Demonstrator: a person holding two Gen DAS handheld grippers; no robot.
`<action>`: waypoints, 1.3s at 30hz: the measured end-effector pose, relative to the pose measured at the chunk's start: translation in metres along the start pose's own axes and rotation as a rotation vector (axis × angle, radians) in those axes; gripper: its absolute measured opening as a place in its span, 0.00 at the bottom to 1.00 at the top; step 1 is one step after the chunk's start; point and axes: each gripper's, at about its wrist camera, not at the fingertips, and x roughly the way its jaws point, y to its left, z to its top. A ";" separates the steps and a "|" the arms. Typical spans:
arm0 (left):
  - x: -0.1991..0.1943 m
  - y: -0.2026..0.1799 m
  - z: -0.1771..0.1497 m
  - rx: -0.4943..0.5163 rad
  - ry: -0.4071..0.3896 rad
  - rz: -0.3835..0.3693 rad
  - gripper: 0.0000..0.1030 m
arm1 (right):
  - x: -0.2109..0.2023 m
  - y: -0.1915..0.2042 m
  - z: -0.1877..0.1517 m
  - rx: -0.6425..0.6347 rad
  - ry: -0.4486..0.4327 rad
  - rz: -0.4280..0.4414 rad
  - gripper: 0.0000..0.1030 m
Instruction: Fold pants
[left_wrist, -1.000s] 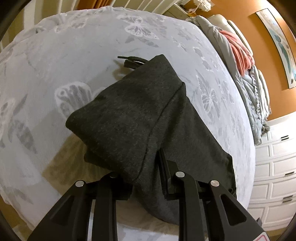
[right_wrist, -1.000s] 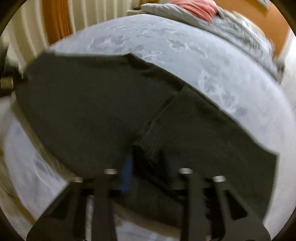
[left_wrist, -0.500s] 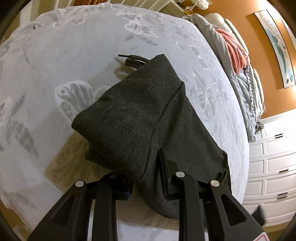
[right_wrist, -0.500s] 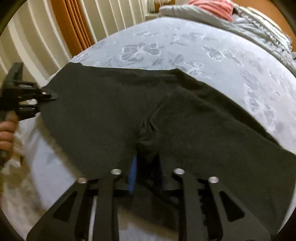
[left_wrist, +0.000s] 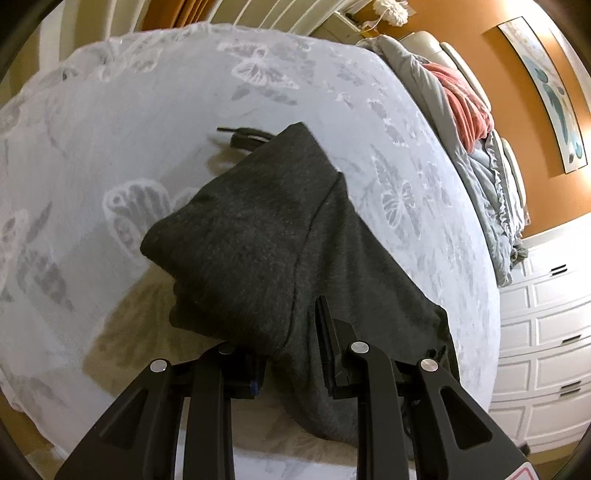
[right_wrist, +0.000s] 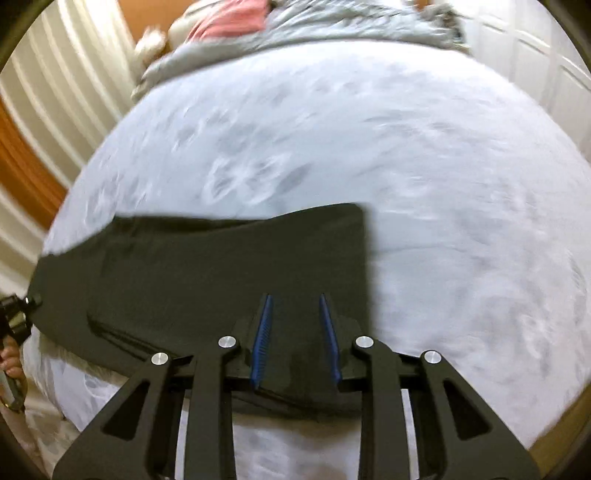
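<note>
Pants (left_wrist: 266, 236), dark grey and soft, bunch up between the fingers of the left claw (left_wrist: 291, 354), which is clamped on a thick fold at the near edge. Right claw (right_wrist: 295, 332) hangs with its 2 blue-lined fingers parted, nothing between them, just above the flat cloth. From there the fabric spreads across the bed (right_wrist: 443, 184), 1 end lying neat and square, a drawstring (left_wrist: 240, 134) poking out at the far end. Limp, light stuff, I'd say; it will sag and slide unless pinched at a hem or corner, both layers together. Count: 1 pair of pants, 2 claws, 1 dresser (left_wrist: 546, 332) beside the bed.
</note>
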 end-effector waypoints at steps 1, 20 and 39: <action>0.001 -0.002 0.000 0.000 -0.003 0.004 0.19 | 0.008 -0.003 -0.003 -0.005 0.051 0.021 0.25; -0.055 -0.174 -0.098 0.566 -0.184 -0.348 0.22 | -0.005 0.025 0.013 -0.025 -0.044 0.052 0.59; -0.090 -0.061 -0.029 0.235 -0.313 -0.107 0.83 | 0.052 0.179 0.033 -0.232 0.082 0.317 0.73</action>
